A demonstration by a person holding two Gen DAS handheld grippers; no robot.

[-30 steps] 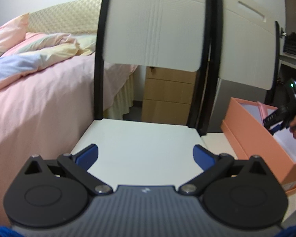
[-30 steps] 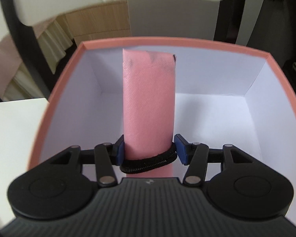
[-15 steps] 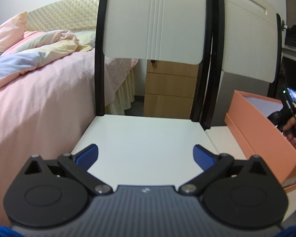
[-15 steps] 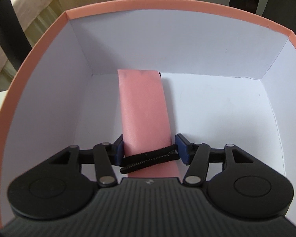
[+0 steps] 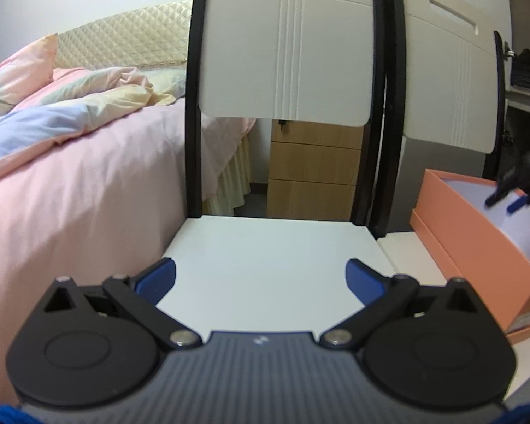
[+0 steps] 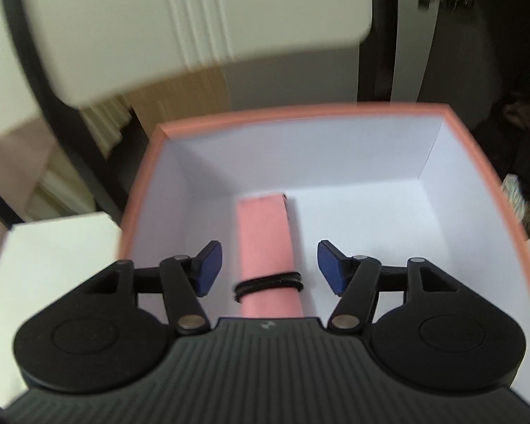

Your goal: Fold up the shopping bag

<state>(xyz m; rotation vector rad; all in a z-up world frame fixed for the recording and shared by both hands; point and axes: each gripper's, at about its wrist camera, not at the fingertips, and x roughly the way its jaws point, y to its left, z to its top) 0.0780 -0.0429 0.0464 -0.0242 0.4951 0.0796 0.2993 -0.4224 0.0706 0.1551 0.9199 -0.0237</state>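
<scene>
The shopping bag (image 6: 265,247) is folded into a narrow pink roll with a black elastic band (image 6: 268,282) around it. It lies on the white floor of the salmon box (image 6: 300,113). My right gripper (image 6: 268,268) hangs above the roll, its jaws opening, blue pads clear of the roll on both sides. In the left wrist view that right gripper (image 5: 508,199) shows blurred over the salmon box (image 5: 477,233). My left gripper (image 5: 259,277) is open over the white chair seat (image 5: 265,243), with nothing between its fingers.
Two white chairs with black frames (image 5: 378,106) stand side by side; the box rests on the right seat (image 5: 402,251). A bed with pink bedding (image 5: 81,176) lies to the left. A wooden drawer unit (image 5: 311,169) stands behind the chairs.
My right gripper lowered the pink roll into the box, let go of it and rose, the jaws spreading. The left gripper stayed over the seat.
</scene>
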